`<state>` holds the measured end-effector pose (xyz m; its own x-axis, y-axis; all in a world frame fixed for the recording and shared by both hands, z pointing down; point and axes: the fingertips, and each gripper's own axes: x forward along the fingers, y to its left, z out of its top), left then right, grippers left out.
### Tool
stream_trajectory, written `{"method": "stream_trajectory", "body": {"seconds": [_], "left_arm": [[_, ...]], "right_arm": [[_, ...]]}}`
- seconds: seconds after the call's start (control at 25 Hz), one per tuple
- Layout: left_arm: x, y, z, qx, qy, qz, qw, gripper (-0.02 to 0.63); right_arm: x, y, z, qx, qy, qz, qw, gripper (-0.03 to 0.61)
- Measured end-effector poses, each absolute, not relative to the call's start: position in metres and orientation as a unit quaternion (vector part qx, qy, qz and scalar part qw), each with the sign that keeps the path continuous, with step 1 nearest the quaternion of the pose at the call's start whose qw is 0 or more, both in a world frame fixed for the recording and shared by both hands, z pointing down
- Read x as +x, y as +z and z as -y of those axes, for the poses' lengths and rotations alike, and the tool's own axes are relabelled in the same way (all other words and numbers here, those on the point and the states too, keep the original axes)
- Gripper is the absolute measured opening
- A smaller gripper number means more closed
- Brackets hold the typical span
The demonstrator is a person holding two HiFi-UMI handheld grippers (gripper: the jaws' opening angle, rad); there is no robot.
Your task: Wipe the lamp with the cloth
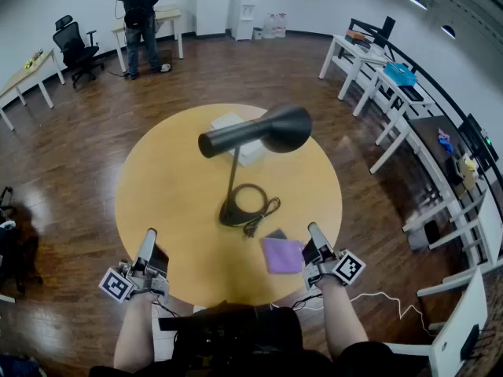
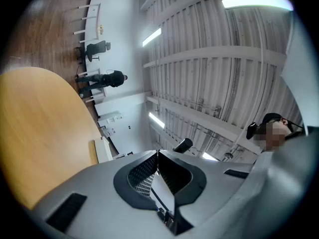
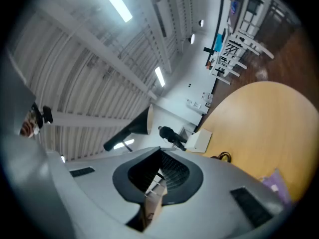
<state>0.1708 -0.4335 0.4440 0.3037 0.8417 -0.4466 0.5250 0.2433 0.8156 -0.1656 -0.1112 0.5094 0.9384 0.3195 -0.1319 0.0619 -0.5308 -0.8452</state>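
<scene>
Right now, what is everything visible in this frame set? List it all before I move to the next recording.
table: one, yellow, round, centre
lamp: one, black, upright mid-table
cable: one, black, coiled by the lamp's base
cloth: one, purple, flat on the table near the right hand-held gripper
box: one, white, on the table behind the lamp
office chair: one, black, far left
standing person: one, dark clothes, at a far desk
desks: several, white, right side
left hand-held gripper: one, grey, shut, empty, over the table's near edge
right hand-held gripper: one, grey, shut, empty, beside the cloth
</scene>
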Motion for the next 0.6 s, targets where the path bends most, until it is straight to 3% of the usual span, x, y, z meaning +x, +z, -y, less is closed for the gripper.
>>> {"method": "stream_trajectory", "body": {"seconds": [0.16, 0.24, 0.6], "left_arm": [[0.162, 0.449, 0.419, 0.616, 0.160, -0.586, 0.502, 0.003], [0.155, 0.456, 0.407, 0.631, 0.173, -0.597, 0.464, 0.003], [0.141, 0.497, 0.352, 0.663, 0.261, -0.607, 0.352, 0.067]], "right_arm": [[-0.158, 0.528, 0.120, -0.911, 0.016, 0.142, 0.387, 0.004], [-0.154, 0.541, 0.125, -0.928, -0.048, 0.148, 0.339, 0.097], [-0.169, 0.625, 0.118, -0.911, -0.284, 0.214, 0.209, 0.097]]}}
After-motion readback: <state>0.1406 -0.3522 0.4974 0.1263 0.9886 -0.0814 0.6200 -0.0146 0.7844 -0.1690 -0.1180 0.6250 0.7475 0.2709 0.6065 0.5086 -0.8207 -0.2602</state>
